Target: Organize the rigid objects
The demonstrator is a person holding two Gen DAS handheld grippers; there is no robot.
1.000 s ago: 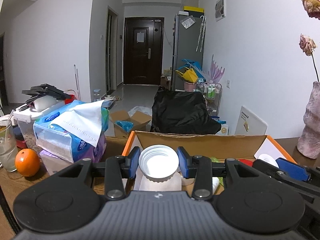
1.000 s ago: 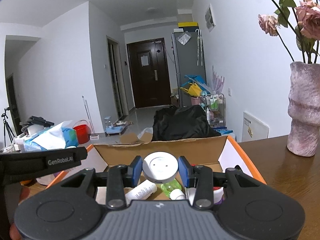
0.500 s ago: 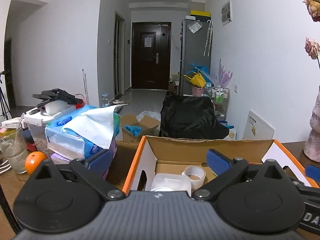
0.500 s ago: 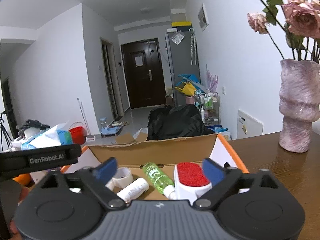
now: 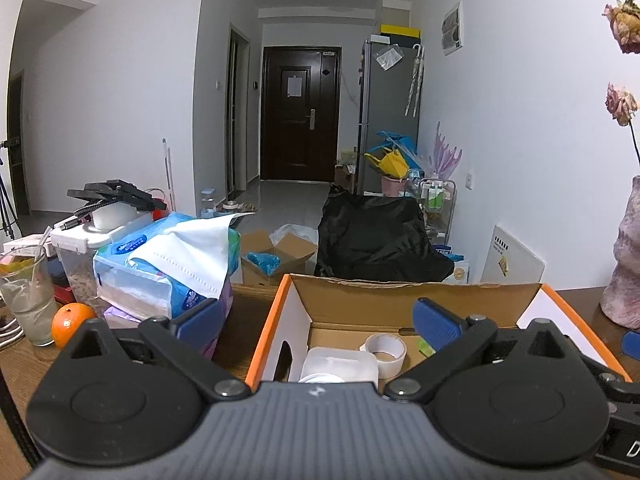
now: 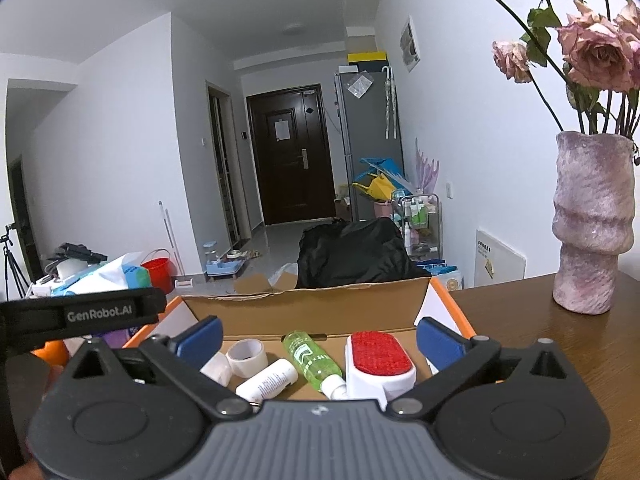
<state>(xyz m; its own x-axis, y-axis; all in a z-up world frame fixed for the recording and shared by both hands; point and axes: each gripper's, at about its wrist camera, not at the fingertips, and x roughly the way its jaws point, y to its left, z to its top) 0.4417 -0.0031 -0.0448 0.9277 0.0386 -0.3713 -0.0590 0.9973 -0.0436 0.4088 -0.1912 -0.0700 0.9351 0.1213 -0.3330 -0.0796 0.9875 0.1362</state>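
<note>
Indoors, brown wooden table (image 6: pixel 560 344) (cluttered), white-walled hallway, dark door (image 6: pixel 290 160)

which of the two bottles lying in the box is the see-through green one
The green bottle beside the red-topped lint brush. Its clear body shows green and it has a white cap; the other bottle, to its left, is opaque white.

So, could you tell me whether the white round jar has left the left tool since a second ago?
Yes: it dropped into the orange-edged cardboard box.
</note>
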